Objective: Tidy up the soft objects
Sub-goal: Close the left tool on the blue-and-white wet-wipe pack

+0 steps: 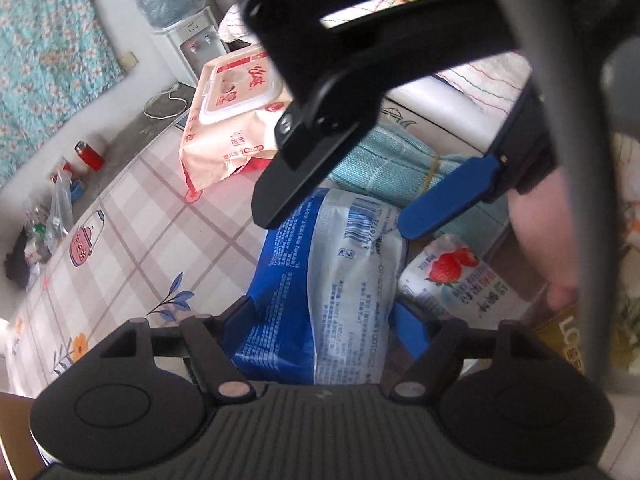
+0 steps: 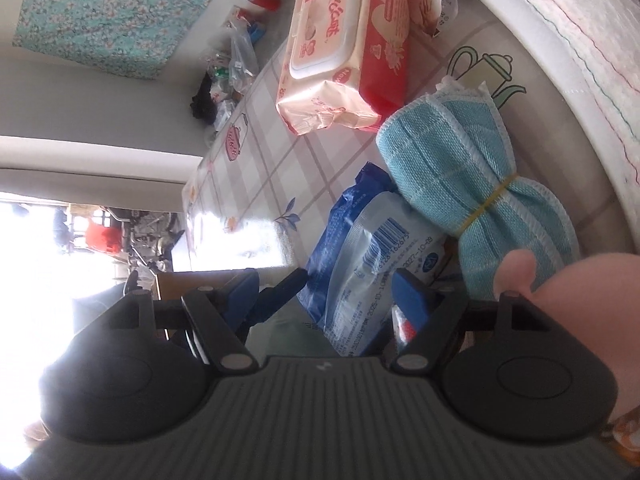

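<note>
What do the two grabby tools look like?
Both grippers are black plastic with ribbed grey-black bodies, round caps on each side and silver rivets on the linkage bars. The right gripper has blue finger pads on long black fingers. The left gripper shows one blue pad too. No sleeves are visible.

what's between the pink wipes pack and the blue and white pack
Only bare checked tablecloth lies between the pink wipes pack and the blue and white pack; the right wrist view shows it.
</note>
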Motion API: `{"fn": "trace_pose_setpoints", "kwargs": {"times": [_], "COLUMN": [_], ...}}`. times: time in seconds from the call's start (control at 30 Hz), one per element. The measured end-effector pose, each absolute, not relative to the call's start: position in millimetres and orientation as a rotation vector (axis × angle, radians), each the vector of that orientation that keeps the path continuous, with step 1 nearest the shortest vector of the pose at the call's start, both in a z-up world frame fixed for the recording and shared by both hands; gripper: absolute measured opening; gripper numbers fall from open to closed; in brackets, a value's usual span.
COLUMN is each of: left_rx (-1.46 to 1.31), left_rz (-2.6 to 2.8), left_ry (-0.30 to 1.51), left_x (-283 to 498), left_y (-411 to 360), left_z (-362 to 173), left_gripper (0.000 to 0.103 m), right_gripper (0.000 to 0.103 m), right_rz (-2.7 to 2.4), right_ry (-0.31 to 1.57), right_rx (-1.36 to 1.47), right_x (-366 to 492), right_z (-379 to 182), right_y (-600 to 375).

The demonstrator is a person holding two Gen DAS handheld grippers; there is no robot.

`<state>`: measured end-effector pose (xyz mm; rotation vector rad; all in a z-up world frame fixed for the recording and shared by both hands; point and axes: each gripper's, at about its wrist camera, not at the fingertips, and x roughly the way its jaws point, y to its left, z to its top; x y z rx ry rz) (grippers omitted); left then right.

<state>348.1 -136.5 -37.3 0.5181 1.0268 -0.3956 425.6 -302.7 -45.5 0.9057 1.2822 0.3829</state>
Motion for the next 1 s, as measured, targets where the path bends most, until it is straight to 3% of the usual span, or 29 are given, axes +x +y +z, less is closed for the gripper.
{"fn": "trace_pose_setpoints", "kwargs": {"times": [0.1, 0.23, 0.43, 0.57, 1.0], "left_rx": [0.505, 0.493, 0.403, 0.319, -0.082], "left_rz": [-0.405, -0.429, -0.404, -0.381, -0.477], "left_ry": [1.019, 0.987, 1.006, 0.980, 0.884], "left_x": [349, 344, 344, 345, 276], "left_y": [-134, -132, -118, -107, -95], "left_z": [-35, -23, -13, 13, 99], "left_gripper": [0.065, 0.029, 0.022, 0.010, 0.006], "right_gripper": [0.073, 0.074, 0.074, 0.074, 0.074], "right_rz": [0.387, 0.395, 0.418, 0.443, 0.495], "right_ry": [1.266, 1.230, 1.141, 1.065, 0.804], "right_rx": [0.924, 0.948, 1.011, 1.045, 1.071], "right_x": [424, 419, 406, 393, 278], "right_z": [-45, -41, -27, -12, 35], "right_y": [-306, -310, -326, -337, -379]}}
